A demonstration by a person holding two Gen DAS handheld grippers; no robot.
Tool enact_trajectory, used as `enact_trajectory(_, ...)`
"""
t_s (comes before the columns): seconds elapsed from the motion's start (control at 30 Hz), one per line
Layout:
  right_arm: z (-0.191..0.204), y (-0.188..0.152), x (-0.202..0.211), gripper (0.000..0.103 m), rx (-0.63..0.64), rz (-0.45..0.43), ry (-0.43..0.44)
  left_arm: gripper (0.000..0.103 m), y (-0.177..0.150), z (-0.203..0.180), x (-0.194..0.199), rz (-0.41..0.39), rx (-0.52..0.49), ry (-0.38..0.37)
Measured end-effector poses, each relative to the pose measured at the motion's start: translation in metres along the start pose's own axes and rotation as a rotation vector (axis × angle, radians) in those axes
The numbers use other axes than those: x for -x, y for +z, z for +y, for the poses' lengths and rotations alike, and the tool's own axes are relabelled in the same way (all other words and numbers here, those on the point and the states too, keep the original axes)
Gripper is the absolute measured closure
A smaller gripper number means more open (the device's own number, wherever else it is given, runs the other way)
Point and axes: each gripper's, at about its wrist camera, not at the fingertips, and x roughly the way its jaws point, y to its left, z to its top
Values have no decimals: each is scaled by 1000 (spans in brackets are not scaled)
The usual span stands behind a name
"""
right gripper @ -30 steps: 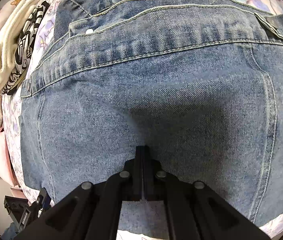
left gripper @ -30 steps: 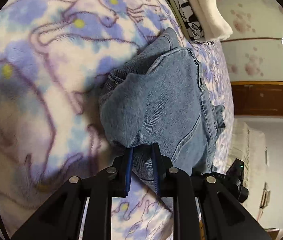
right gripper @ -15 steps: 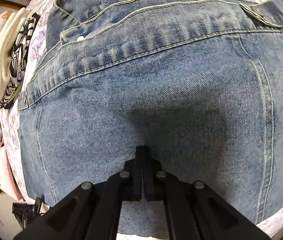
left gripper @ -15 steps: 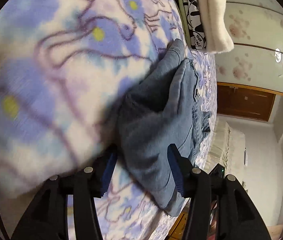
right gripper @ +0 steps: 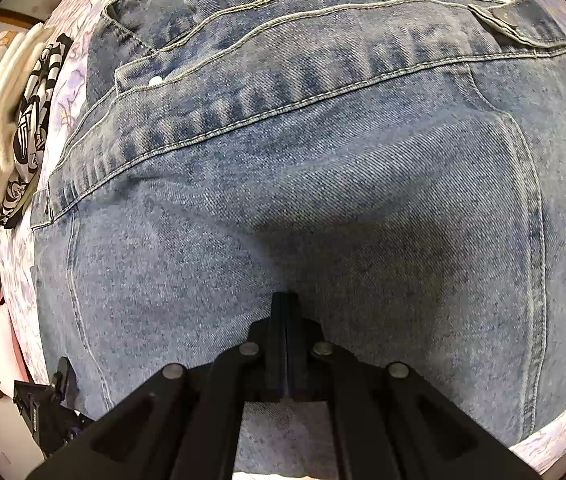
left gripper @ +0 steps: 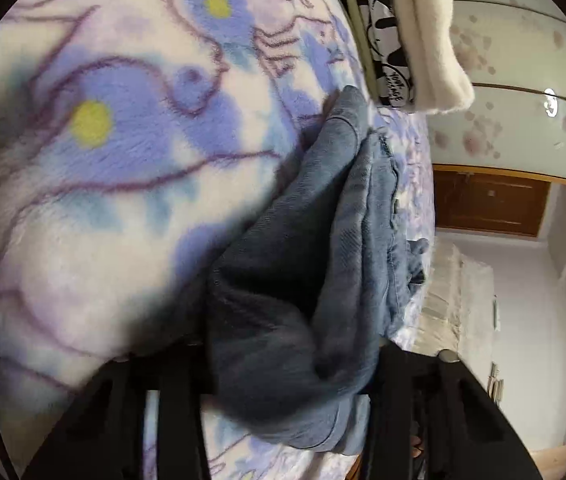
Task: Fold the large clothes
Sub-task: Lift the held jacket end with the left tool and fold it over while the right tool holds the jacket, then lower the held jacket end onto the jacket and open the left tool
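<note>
Blue jeans (right gripper: 323,200) lie folded on a purple flowered blanket (left gripper: 103,152). In the right wrist view the waistband (right gripper: 283,92) runs across the top. My right gripper (right gripper: 285,300) is shut, and its tips press down on the denim with nothing between them. In the left wrist view a thick folded edge of the jeans (left gripper: 295,300) fills the gap between the jaws of my left gripper (left gripper: 291,344). Those jaws are closing on it, and the denim hides their tips.
A folded white towel (left gripper: 423,40) and a black-and-white cloth (left gripper: 379,32) are stacked at the far end of the bed. Wardrobe doors (left gripper: 523,92) and a brown cabinet (left gripper: 491,200) stand beyond. A black device (right gripper: 43,404) sits at the bed's edge.
My left gripper let go of the jeans' near edge, opened wide, and pushed forward and lower; its jaws now close around the thick fold. The right gripper stayed shut on the denim.
</note>
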Motion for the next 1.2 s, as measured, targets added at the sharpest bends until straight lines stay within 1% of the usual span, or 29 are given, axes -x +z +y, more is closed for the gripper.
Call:
enact_trajectory(0.07,0,-1,0,103,-3,-5,-2,71,1,1,1,-1,11,-17)
enact_trajectory(0.17,-1,-3,1,103,-6,-11,-2,73,1,0,4,-5,16,3)
enact_trajectory(0.23,-1,-3,1,103,7,-10,-7,77,-2,-6,10,-18,-7,3)
enact_trajectory(0.3,-1,-4,1,103,21,-11,-9,82,-7,-15,18,-39,-26,-35)
enact_trajectory(0.33,0,-5,1,103,28,-12,-8,83,-9,-19,22,-49,-28,-59)
enact_trajectory(0.37,1,-6,1,103,33,-13,-6,84,-13,-28,26,-62,-34,-106)
enact_trajectory(0.43,1,-6,1,103,51,-16,0,85,-19,-46,30,-78,-66,-147)
enact_trajectory(0.53,-1,-7,0,103,72,-21,20,86,-31,-81,35,-98,-163,-159)
enact_trajectory(0.6,-4,-8,1,103,83,-27,37,86,-42,-103,38,-108,-199,-187)
enact_trajectory(0.67,-9,-9,1,103,94,-40,54,86,-57,-127,39,-121,-248,-202)
enact_trajectory(0.73,-12,-12,2,103,127,-59,67,86,-75,-151,40,-137,-313,-195)
enact_trajectory(0.83,-19,-14,3,103,172,-65,108,86,-103,-179,38,-151,-370,-196)
enact_trajectory(0.93,-35,-8,2,103,141,-27,201,86,-138,-210,27,-160,-415,-206)
enact_trajectory(1.07,-56,2,1,103,94,33,320,86,-188,-243,10,-163,-491,-182)
enact_trajectory(1.13,-65,8,2,103,103,53,358,86,-211,-254,-5,-155,-500,-189)
enact_trajectory(1.2,-72,16,2,103,133,64,377,86,-235,-266,-24,-145,-519,-179)
